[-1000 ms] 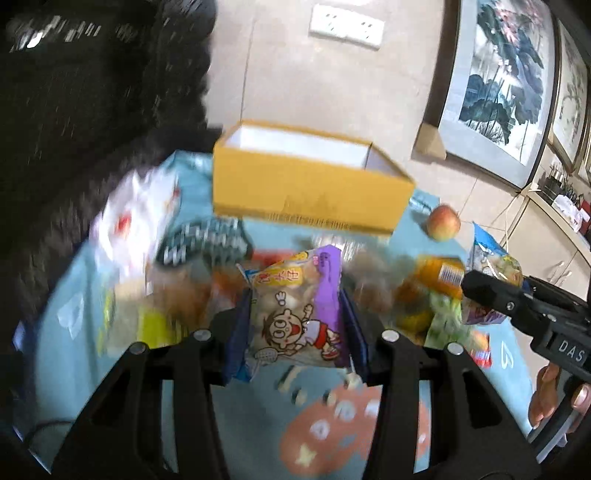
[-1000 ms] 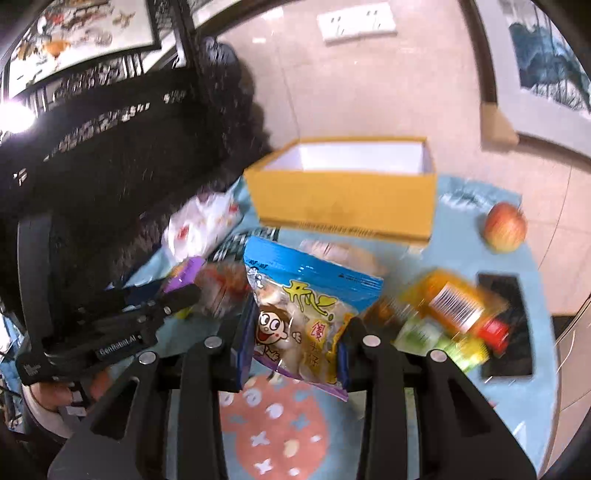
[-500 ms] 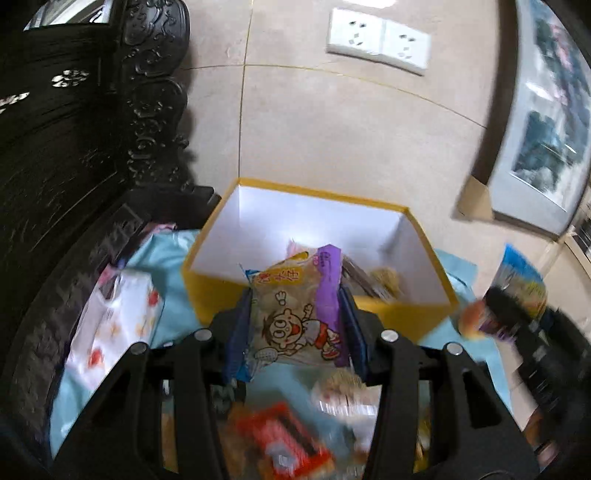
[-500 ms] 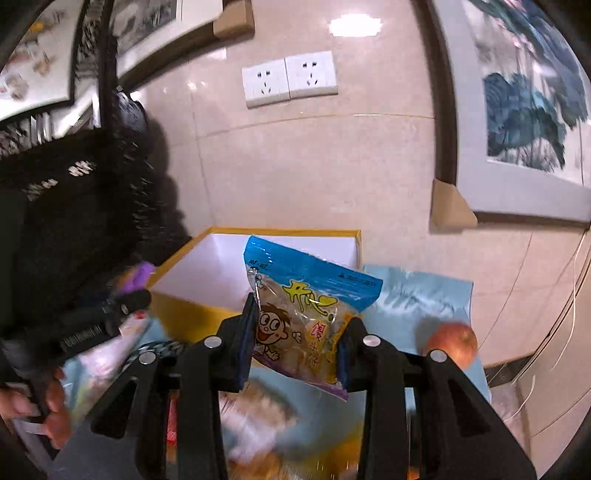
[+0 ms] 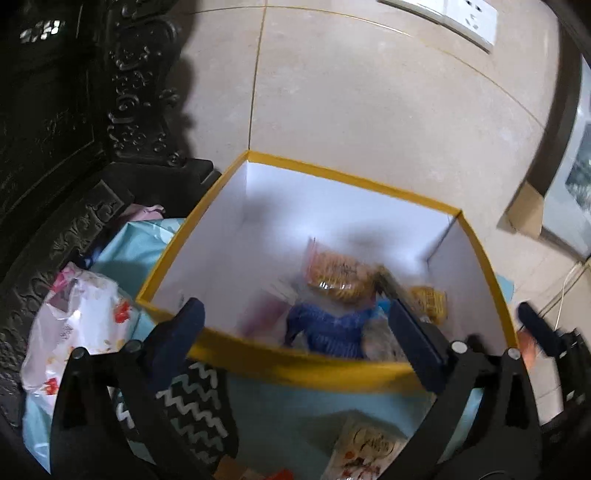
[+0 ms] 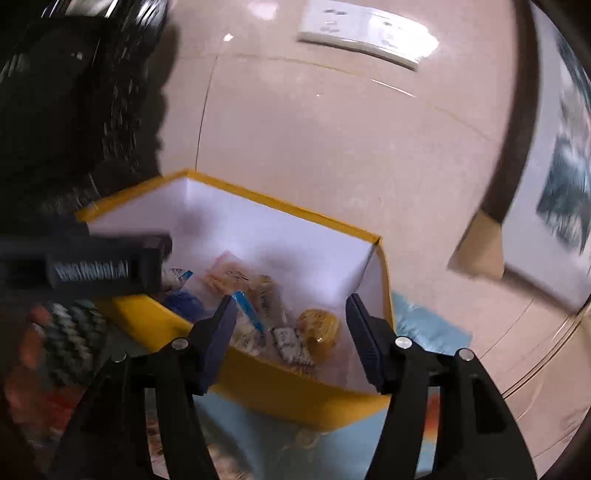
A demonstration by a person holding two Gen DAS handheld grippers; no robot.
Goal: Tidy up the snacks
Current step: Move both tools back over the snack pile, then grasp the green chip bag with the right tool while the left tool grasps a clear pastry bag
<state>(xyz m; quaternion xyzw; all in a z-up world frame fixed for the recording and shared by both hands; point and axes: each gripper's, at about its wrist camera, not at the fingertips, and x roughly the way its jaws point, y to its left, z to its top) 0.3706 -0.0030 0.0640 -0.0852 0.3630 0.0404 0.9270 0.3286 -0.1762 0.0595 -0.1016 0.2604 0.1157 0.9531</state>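
Note:
The yellow box (image 5: 295, 363) with white walls stands on the light blue tablecloth, with several snack packets lying inside. My left gripper (image 5: 295, 325) hangs over its near rim, jaws opening wide, with nothing pressed between the pads. A blurred blue and purple packet (image 5: 328, 328) lies below it in the box, beside an orange biscuit packet (image 5: 340, 277). My right gripper (image 6: 291, 325) is over the box's right end, jaws opening. A blue-topped packet (image 6: 245, 319) sits loose by its left finger (image 6: 218, 332), inside the box. Each gripper shows in the other's view.
A white plastic bag with red flowers (image 5: 74, 325) lies left of the box. A black-and-white zigzag packet (image 5: 192, 406) and another packet (image 5: 369, 446) lie on the cloth in front. Dark carved furniture (image 5: 92, 110) stands at the left. A tiled wall with sockets (image 6: 365, 33) is behind.
Both grippers have come forward from the snack pile to above the box and opened. The cartoon packets they held have dropped out into the box.

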